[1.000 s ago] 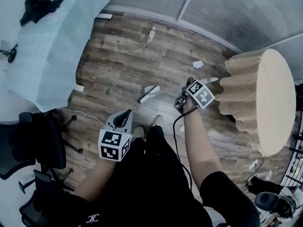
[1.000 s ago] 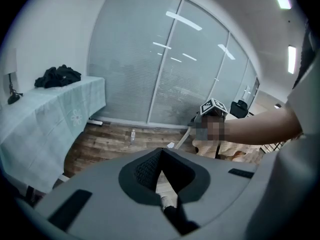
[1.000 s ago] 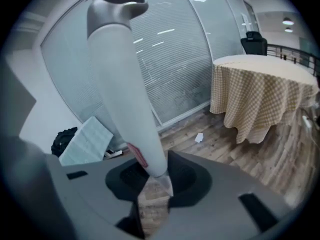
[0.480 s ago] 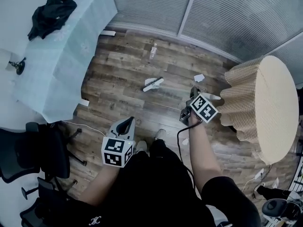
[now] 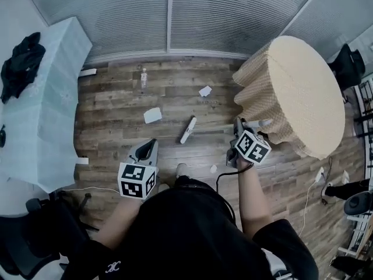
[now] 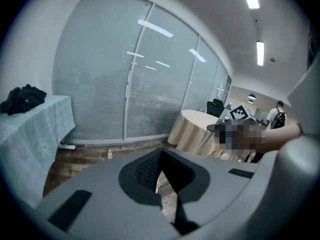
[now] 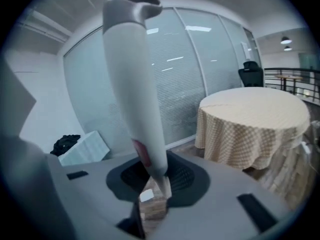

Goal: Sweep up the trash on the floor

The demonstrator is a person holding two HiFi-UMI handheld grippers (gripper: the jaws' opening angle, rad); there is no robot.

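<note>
My right gripper (image 5: pixel 238 134) is shut on the pale grey handle (image 7: pixel 134 79) of a broom. The handle stands up between the jaws, and its top end (image 5: pixel 260 122) pokes out toward the round table. The broom's white head (image 5: pixel 187 130) rests on the wood floor ahead of my feet. Scattered on the floor are a white sheet of paper (image 5: pixel 152 115), a smaller scrap (image 5: pixel 205 91), a plastic bottle (image 5: pixel 144 76) and a tiny scrap (image 5: pixel 213 168). At my left, the left gripper (image 5: pixel 148 149) hangs shut with nothing in it, its jaws (image 6: pixel 161 184) only a slit apart.
A round table with a beige chequered cloth (image 5: pixel 297 86) stands close on the right. A long table under a pale blue cloth (image 5: pixel 35 115) with a black garment (image 5: pixel 20 63) runs along the left. A glass wall with blinds (image 5: pixel 169 16) closes the far side. An office chair (image 5: pixel 52 232) sits behind left.
The view has swung round, so the round table now sits nearer the middle. The broom head has shifted across the floor toward my feet, and the white sheet has come into view.
</note>
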